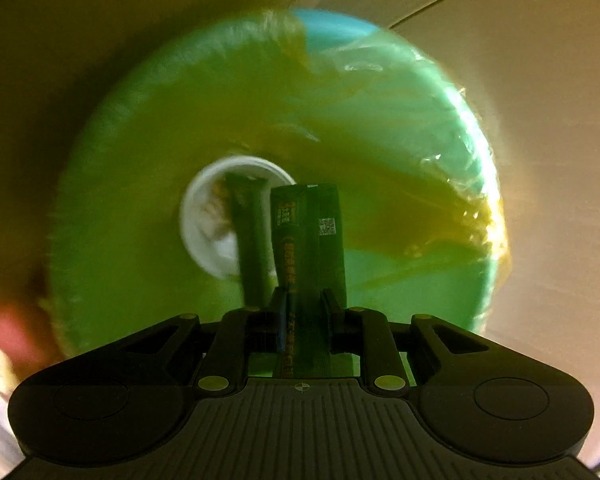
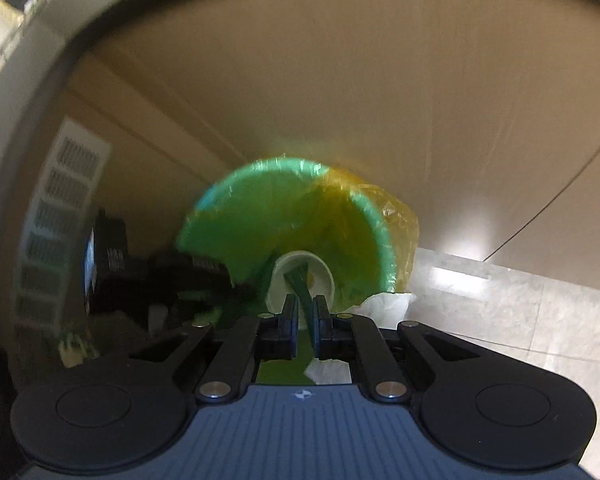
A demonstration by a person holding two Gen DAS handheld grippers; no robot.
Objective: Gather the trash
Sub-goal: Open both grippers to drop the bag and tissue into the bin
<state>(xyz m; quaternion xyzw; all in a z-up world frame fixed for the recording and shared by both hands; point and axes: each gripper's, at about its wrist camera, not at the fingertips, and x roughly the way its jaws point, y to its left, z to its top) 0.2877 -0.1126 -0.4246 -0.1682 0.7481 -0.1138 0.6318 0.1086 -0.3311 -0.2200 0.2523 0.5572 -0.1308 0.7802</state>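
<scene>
A round teal trash bin (image 1: pixel 400 92) lined with a yellow plastic bag lies straight below both grippers. My left gripper (image 1: pixel 304 300) is shut on a dark green sachet (image 1: pixel 308 232) and holds it over the bin mouth. A white paper cup (image 1: pixel 204 216) with another green sachet (image 1: pixel 250 240) in it lies inside the bin. In the right wrist view my right gripper (image 2: pixel 305 308) is shut on a green sachet (image 2: pixel 298 280) that reaches into the white cup (image 2: pixel 320 276), above the bin (image 2: pixel 240 220).
A beige wall surrounds the bin in both views. Pale marble floor tiles (image 2: pixel 500 304) lie at the right. Crumpled white paper (image 2: pixel 384 308) sits beside the bin. Dark equipment (image 2: pixel 112 264) stands at the left.
</scene>
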